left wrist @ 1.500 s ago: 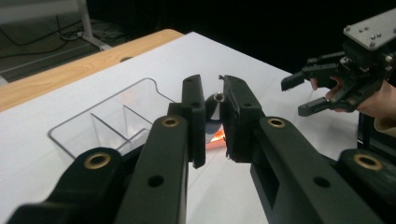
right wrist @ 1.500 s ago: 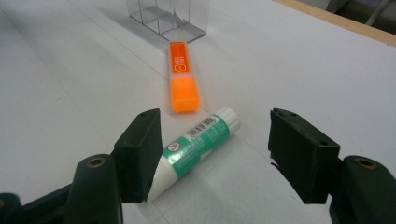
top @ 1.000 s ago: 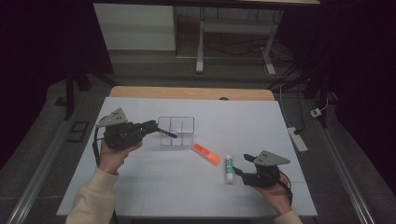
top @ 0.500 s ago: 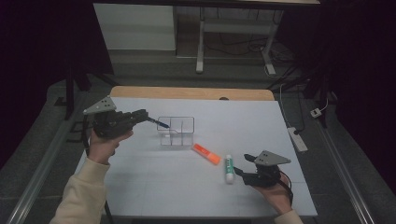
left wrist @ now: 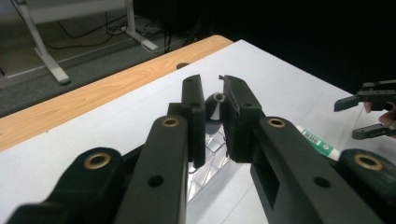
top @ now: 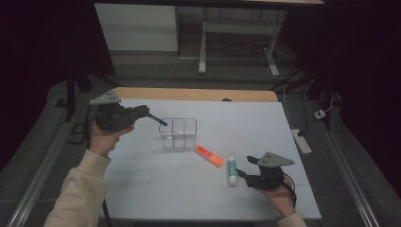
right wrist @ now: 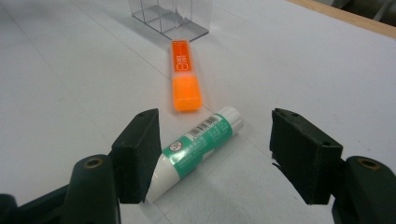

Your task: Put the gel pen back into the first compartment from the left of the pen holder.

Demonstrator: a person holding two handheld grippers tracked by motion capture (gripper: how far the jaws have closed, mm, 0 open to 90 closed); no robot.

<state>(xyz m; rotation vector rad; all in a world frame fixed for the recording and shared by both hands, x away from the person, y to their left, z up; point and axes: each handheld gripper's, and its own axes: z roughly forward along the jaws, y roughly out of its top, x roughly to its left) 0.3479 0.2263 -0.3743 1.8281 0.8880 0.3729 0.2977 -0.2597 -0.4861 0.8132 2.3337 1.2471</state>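
Left gripper (top: 150, 115) raised in the left hand (top: 105, 137), jaws clamped nearly together, right gripper (top: 242, 169) low and level, jaws spread wide, forearms entering from below

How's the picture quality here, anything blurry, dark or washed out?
High view: the room is very dark around the brightly lit white table. Left gripper view: the near fingers are soft, and the pen between them is dim. Right gripper view: the glue stick is sharp; the clear organizer is slightly soft.
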